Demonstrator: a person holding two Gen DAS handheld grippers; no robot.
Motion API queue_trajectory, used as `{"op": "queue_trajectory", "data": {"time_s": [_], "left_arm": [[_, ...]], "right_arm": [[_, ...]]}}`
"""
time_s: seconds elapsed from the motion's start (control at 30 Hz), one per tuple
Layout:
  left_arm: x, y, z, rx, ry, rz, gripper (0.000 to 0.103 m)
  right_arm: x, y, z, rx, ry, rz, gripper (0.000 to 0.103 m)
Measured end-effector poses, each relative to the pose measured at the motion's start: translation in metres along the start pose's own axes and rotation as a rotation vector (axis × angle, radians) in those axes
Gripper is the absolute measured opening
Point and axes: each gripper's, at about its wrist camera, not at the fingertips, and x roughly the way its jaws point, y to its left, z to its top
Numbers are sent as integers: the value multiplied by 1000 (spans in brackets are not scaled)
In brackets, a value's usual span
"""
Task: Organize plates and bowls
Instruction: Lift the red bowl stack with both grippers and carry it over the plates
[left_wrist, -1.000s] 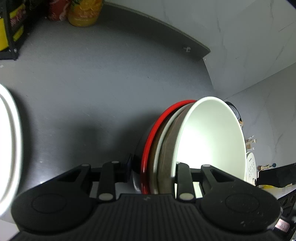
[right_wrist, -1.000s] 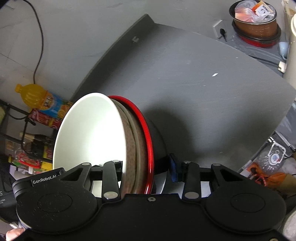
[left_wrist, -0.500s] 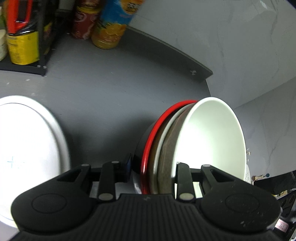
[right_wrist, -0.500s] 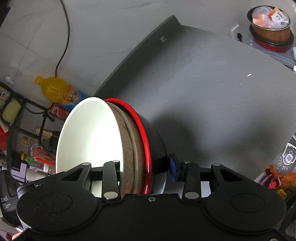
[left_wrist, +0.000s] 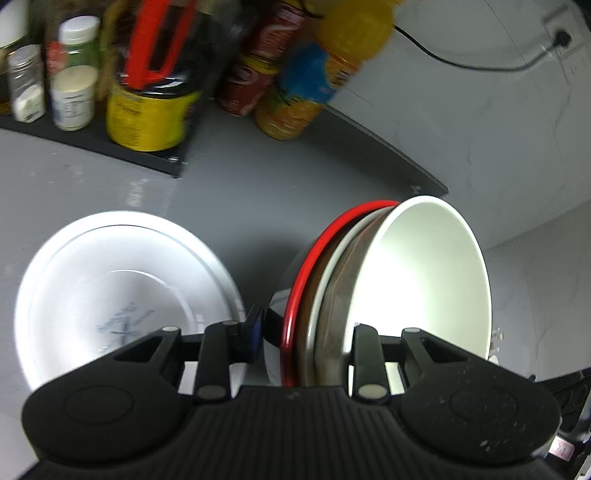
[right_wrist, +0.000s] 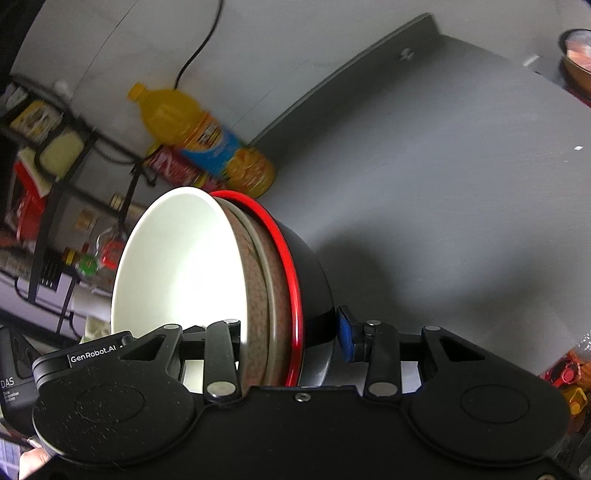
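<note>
1. Grey counter (left_wrist: 229, 192) carries a white plate (left_wrist: 110, 291), lying flat, left of the stack.
2. Nested bowl stack (left_wrist: 369, 280), white bowl innermost, black outermost, is held on edge above the counter.
3. Left gripper (left_wrist: 306, 332) and right gripper (right_wrist: 291, 332) both clamp the stack's rims.

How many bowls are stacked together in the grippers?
3 that I can tell: the white bowl innermost, a brown speckled bowl around it, and the black bowl with a red rim outermost. A thin one might hide between them.
</note>
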Motion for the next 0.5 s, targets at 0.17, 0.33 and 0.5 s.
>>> {"op": "queue_trajectory", "data": {"time_s": [0.17,0.33,0.5], "left_arm": [[-17,25,2,-34,-22,17,29],[-35,53,1,-79,-40,26,29],[-49,74,0,-111,-51,46,29]], "right_arm": [[14,23,-9,-32,32,14,38],[26,46,-17,-70,65,31,38],[38,67,-28,-104,104,43,38]]}}
